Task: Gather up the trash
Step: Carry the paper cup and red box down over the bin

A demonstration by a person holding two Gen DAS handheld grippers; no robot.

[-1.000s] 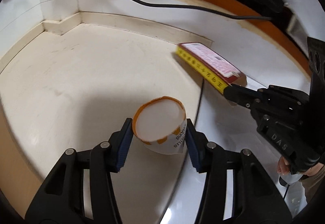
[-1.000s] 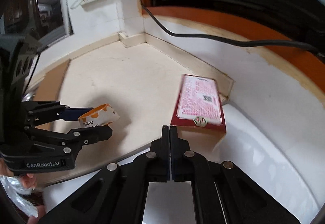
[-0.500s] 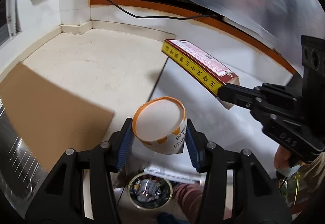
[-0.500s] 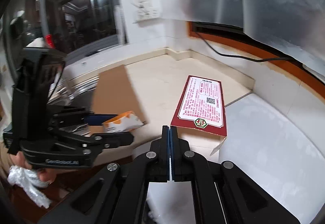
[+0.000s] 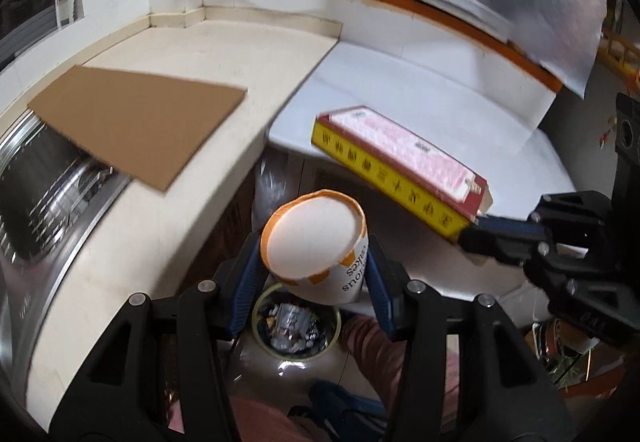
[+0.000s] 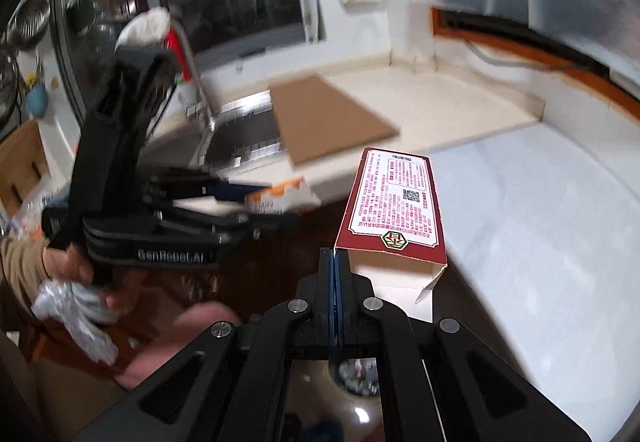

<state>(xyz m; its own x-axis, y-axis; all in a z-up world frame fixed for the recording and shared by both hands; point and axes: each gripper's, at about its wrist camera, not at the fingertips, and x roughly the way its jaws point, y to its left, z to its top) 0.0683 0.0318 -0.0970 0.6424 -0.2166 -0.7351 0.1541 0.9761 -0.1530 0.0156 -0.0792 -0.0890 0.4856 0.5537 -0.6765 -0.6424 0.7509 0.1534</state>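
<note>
The left gripper (image 5: 312, 262) held a paper cake cup (image 5: 316, 242), white with an orange rim and orange patches, between its blue-padded fingers (image 5: 244, 282). The fingers stood about half open, one pad pressed on each side of the cup's wall, and the cup lay tipped so that its open mouth faced up and away from the camera. It hung in the air off the front edge of the cream surface (image 5: 192, 53), above a round trash bin (image 5: 298, 326) on the floor that already had wrappers in it.

The right gripper (image 6: 334, 262) had its fingers fully closed, pinching the open end flap of a flat carton (image 6: 394, 201), dark red with a pale printed panel on top and a yellow side bearing characters. The carton stuck straight out from the fingertips, level and clear of everything, over the gap in front of the white surface (image 6: 540, 209). In the left wrist view the same carton (image 5: 400, 161) sat just right of the cup and a little higher, the two near each other but apart.

A brown cardboard sheet (image 5: 140, 121) lay on the cream surface, its left end overhanging the steel sink (image 5: 48, 177). A hand (image 6: 80, 274) gripping the left gripper's handle also clutched a crumpled silvery wrapper (image 6: 76, 310).
</note>
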